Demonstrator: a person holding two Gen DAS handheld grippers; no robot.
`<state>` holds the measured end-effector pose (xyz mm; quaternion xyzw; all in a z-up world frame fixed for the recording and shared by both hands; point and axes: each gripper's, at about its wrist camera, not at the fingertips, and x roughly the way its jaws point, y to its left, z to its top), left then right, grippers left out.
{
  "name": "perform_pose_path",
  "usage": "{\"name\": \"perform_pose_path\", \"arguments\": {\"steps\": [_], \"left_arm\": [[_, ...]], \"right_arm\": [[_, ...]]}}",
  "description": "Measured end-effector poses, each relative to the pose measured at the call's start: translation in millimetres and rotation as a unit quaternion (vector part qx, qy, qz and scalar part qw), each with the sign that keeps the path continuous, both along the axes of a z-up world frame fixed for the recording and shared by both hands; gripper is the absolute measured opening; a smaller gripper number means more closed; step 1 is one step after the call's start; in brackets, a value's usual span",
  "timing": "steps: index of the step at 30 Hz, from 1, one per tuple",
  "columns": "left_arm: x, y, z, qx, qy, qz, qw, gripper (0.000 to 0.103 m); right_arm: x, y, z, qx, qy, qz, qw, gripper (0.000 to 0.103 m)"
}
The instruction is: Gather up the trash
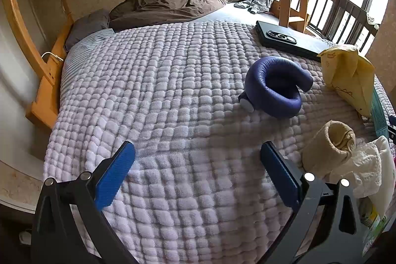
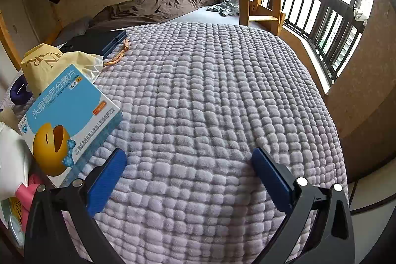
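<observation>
Over the quilt, left gripper and right gripper hover empty, fingers apart, probably staged for the crumpled tissue and medicine box.

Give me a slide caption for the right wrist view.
Open right gripper above a quilted blanket, with a blue medicine box and a yellow bag beside it.

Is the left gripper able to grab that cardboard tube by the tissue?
Probably yes. The left gripper is open, and the cardboard tube lies just right of its right finger on the quilted blanket, nothing between. The crumpled tissue touches its far side.
</observation>
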<state>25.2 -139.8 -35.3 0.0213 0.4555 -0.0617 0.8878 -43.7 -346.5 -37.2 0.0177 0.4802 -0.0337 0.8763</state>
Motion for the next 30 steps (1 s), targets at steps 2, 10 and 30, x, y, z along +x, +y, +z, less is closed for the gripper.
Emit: {"name": "perform_pose_path", "arguments": {"steps": [2, 10, 30], "left_arm": [[-0.1, 0.0, 0.0, 0.0, 0.0, 0.0, 1.0, 0.102], [-0.3, -0.3, 0.0, 0.001, 0.0, -0.001, 1.0, 0.102], [0.4, -1.6, 0.1, 0.002, 0.0, -0.002, 1.0, 0.102]], "right_arm": [[-0.5, -0.1, 0.4, 0.0, 0.0, 0.0, 1.0, 0.099], [-0.1, 0.0, 0.3, 0.0, 0.0, 0.0, 1.0, 0.099], [0.1, 0.6, 0.7, -0.001, 0.0, 0.0, 1.0, 0.099]]}}
